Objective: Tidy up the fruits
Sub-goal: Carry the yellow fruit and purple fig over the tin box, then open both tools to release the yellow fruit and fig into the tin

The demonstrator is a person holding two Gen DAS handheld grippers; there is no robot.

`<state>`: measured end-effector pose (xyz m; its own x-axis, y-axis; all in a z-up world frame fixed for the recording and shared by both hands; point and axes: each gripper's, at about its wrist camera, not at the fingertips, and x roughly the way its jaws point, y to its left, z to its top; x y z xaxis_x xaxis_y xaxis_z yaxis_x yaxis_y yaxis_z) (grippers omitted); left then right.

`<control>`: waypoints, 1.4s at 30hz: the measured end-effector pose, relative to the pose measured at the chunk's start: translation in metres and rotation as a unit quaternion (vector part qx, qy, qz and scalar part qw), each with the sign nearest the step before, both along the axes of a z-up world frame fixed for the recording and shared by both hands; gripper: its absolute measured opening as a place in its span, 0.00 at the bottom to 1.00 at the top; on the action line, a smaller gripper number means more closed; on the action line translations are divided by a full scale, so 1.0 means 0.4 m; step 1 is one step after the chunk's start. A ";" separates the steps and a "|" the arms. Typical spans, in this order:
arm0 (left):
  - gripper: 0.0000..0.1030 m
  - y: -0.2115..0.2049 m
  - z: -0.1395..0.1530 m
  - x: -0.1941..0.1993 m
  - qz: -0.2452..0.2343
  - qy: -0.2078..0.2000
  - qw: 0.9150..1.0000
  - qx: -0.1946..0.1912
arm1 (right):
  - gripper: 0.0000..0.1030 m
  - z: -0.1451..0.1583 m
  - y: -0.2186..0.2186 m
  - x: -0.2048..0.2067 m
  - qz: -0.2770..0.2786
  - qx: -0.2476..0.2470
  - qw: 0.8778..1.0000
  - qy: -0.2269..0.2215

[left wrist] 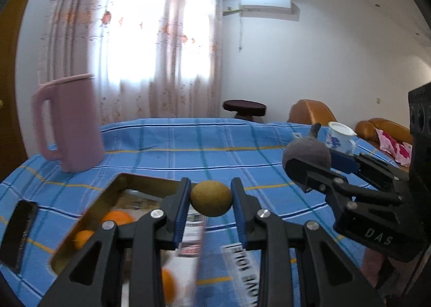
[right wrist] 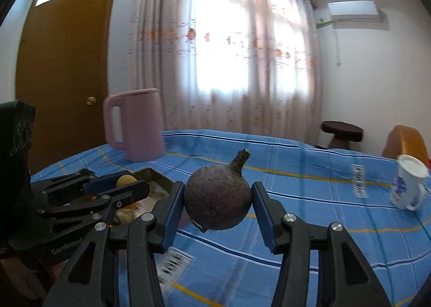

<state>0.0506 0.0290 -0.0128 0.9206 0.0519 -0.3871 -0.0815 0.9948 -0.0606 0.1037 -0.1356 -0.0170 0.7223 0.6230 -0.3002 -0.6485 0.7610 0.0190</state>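
My left gripper [left wrist: 211, 199] is shut on a small round yellow-brown fruit [left wrist: 211, 198] and holds it above the right edge of a gold tray [left wrist: 89, 207] on the blue checked tablecloth. Three oranges [left wrist: 117, 218] lie in the tray. My right gripper [right wrist: 218, 202] is shut on a dark purple round fruit with a stem [right wrist: 218, 196], held above the cloth. In the left wrist view the right gripper [left wrist: 307, 157] with the purple fruit [left wrist: 307, 150] is to the right. In the right wrist view the left gripper [right wrist: 126, 181] with the yellow fruit [right wrist: 126, 180] hovers over the tray [right wrist: 156, 175] at left.
A pink jug [left wrist: 70, 124] stands at the table's back left, behind the tray. A white mug with blue print [right wrist: 406, 183] stands at the right. A black phone [left wrist: 18, 231] lies left of the tray. Printed labels [left wrist: 242, 261] lie on the cloth.
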 end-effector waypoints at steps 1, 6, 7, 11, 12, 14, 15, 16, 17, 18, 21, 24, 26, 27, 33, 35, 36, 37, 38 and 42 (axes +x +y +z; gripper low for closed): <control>0.31 0.020 0.002 -0.009 0.007 0.002 1.000 -0.002 | 0.51 0.002 0.017 -0.003 0.009 0.001 1.000 0.002; 0.31 0.113 -0.004 -0.038 0.045 0.013 0.999 -0.012 | 0.51 0.004 0.123 -0.024 0.057 -0.011 0.998 0.011; 0.31 0.126 -0.008 -0.044 0.050 0.016 0.999 -0.013 | 0.51 0.001 0.142 -0.027 0.063 -0.015 0.998 0.011; 0.31 0.178 -0.024 -0.056 0.074 0.030 0.997 -0.018 | 0.51 -0.023 0.214 -0.032 0.087 -0.033 0.995 0.022; 0.31 0.190 -0.030 -0.058 0.078 0.035 0.996 -0.020 | 0.51 -0.034 0.233 -0.030 0.093 -0.038 0.995 0.029; 0.31 0.205 -0.040 -0.060 0.081 0.042 0.996 -0.022 | 0.51 -0.051 0.258 -0.024 0.099 -0.048 0.993 0.038; 0.31 0.212 -0.048 -0.060 0.084 0.046 0.995 -0.023 | 0.51 -0.061 0.270 -0.023 0.102 -0.055 0.992 0.044; 0.31 0.218 -0.051 -0.059 0.086 0.049 0.995 -0.024 | 0.51 -0.070 0.279 -0.022 0.105 -0.059 0.992 0.049; 0.31 0.221 -0.056 -0.061 0.087 0.051 0.995 -0.026 | 0.51 -0.080 0.290 -0.022 0.106 -0.066 0.991 0.053; 0.31 0.226 -0.062 -0.060 0.089 0.056 0.994 -0.027 | 0.51 -0.089 0.298 -0.021 0.105 -0.071 0.990 0.056; 0.31 0.230 -0.071 -0.063 0.091 0.061 0.994 -0.028 | 0.51 -0.102 0.308 -0.013 0.103 -0.081 0.989 0.071; 0.31 0.228 -0.080 -0.062 0.090 0.068 0.993 -0.028 | 0.51 -0.107 0.310 -0.004 0.103 -0.085 0.988 0.083; 0.31 0.227 -0.079 -0.060 0.088 0.070 0.993 -0.027 | 0.51 -0.115 0.318 0.000 0.108 -0.094 0.985 0.095; 0.31 0.225 -0.080 -0.060 0.087 0.071 0.993 -0.026 | 0.51 -0.116 0.320 -0.001 0.107 -0.097 0.985 0.096; 0.31 0.222 -0.085 -0.057 0.084 0.076 0.993 -0.026 | 0.51 -0.119 0.318 -0.002 0.111 -0.102 0.983 0.102; 0.31 0.220 -0.085 -0.058 0.086 0.077 0.993 -0.025 | 0.52 -0.120 0.320 0.000 0.112 -0.105 0.982 0.106; 0.31 0.221 -0.085 -0.060 0.087 0.076 0.993 -0.026 | 0.52 -0.121 0.320 -0.001 0.113 -0.105 0.982 0.106; 0.32 0.220 -0.083 -0.061 0.088 0.076 0.993 -0.026 | 0.55 -0.119 0.322 -0.001 0.111 -0.105 0.983 0.104; 0.32 0.221 -0.081 -0.062 0.090 0.075 0.993 -0.025 | 0.60 -0.118 0.320 -0.002 0.106 -0.105 0.983 0.103; 0.46 0.227 -0.068 -0.075 0.095 0.065 0.993 -0.027 | 0.62 -0.114 0.305 -0.002 0.100 -0.096 0.985 0.102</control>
<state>0.0207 0.1198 -0.0399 0.8382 0.1959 -0.5090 -0.2784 0.9562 -0.0904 0.1029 -0.0136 -0.0626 0.5033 0.6644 -0.5525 -0.7832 0.6209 0.0333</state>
